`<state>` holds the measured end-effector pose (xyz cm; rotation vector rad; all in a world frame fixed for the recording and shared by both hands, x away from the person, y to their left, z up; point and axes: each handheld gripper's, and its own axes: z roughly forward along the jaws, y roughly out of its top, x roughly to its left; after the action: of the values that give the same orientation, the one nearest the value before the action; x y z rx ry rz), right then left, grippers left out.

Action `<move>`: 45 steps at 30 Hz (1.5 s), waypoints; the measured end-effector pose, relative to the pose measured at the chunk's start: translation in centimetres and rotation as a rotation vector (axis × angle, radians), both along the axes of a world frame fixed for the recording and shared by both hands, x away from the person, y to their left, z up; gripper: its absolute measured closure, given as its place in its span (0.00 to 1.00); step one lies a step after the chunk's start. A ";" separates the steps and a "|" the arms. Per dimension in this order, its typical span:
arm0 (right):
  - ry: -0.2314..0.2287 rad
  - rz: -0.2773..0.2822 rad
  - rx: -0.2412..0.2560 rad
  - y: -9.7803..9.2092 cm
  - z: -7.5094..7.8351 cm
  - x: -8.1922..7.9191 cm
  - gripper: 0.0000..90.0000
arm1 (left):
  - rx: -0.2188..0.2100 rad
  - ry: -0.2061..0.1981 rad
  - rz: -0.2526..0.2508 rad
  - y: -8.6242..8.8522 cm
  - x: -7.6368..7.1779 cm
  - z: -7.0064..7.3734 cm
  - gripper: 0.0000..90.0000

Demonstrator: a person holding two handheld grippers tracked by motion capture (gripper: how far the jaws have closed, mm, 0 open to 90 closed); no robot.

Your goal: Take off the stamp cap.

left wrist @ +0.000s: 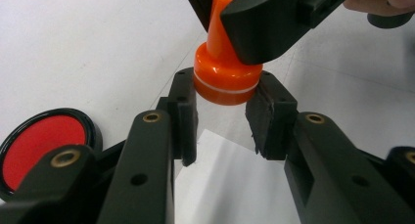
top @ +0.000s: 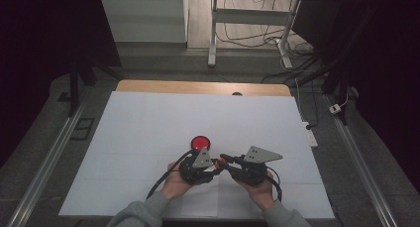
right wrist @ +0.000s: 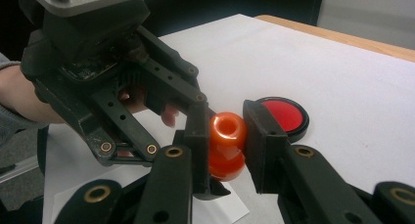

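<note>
An orange stamp point(left wrist: 225, 77) with a knob handle point(right wrist: 226, 128) hangs just above the white mat between my two grippers. My right gripper point(right wrist: 227, 119) is shut on the handle. From the other side, my left gripper point(left wrist: 226, 89) has its pads pressed against both sides of the stamp's round base. In the high view the two grippers point(top: 216, 166) point(top: 223, 159) meet tip to tip near the mat's front edge, each held by a hand. A round red ink pad point(top: 200, 142) point(left wrist: 41, 141) point(right wrist: 283, 114) in a black case lies on the mat just beyond them.
A white mat point(top: 198, 113) covers most of the wooden table point(top: 148, 85). A small white sheet of paper point(left wrist: 230, 185) lies under the stamp. Black cables trail from both grippers toward the front edge. Desk legs and floor cables stand beyond the table.
</note>
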<state>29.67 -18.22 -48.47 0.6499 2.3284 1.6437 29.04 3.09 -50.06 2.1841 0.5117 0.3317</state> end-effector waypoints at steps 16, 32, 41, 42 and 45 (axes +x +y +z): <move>0.014 0.000 -0.001 0.0 0.0 0.1 0.81 | 0.036 -0.025 0.004 -0.2 -0.2 0.0 0.73; -0.022 -0.062 0.063 -2.0 1.3 0.2 0.81 | 0.050 -0.030 -0.007 0.0 -0.4 0.0 0.73; -0.018 -0.051 0.067 -1.9 1.3 0.2 0.81 | 0.009 -0.019 -0.009 0.8 -0.2 0.3 0.73; -0.016 -0.050 0.065 -1.8 1.3 0.2 0.81 | 0.007 -0.020 -0.008 0.9 -0.2 0.4 0.73; -0.016 -0.047 0.063 -1.8 1.2 0.2 0.81 | -0.003 -0.018 -0.004 1.2 -0.1 0.5 0.73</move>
<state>29.84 -20.03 -47.24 0.6958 2.2409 1.7006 28.93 4.32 -49.53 2.1769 0.4971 0.3483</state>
